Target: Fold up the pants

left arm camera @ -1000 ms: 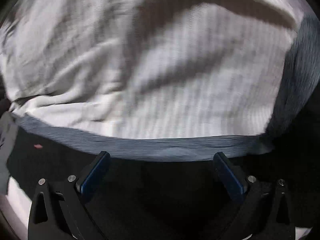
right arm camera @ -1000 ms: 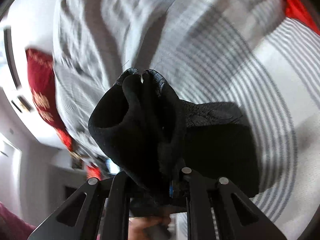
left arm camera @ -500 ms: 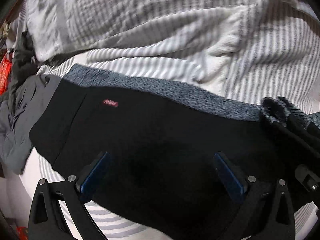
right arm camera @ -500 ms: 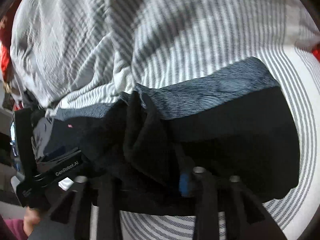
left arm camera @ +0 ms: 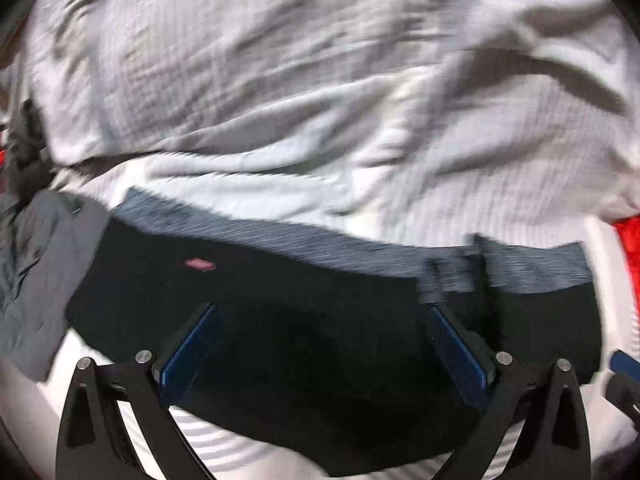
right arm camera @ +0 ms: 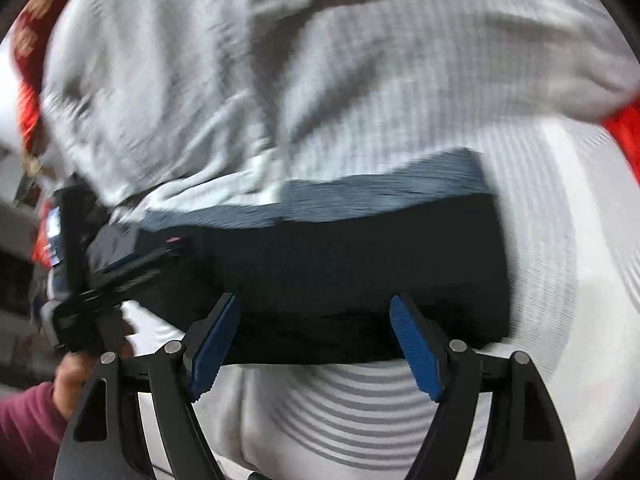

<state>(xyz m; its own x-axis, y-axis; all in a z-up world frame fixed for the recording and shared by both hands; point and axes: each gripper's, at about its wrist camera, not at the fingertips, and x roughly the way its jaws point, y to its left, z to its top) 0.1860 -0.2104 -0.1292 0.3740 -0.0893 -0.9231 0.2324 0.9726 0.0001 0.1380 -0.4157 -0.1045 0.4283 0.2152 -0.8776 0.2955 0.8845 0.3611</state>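
Observation:
The black pants with a grey-blue waistband and a small red label lie folded flat on the striped bed sheet. My left gripper is open and empty just above the pants' near part. In the right wrist view the pants lie as a wide black rectangle. My right gripper is open and empty at their near edge. The left gripper shows there at the left, over the pants' left end.
A grey garment lies crumpled left of the pants. Red cushions sit at the bed's edges. The rumpled white-and-grey striped bedding rises behind the pants. The person's hand in a maroon sleeve is at lower left.
My right gripper has opened and let go of the bunched pants fabric, which now lies flat on the bed. Both grippers have drawn back a little toward the pants' near edge.

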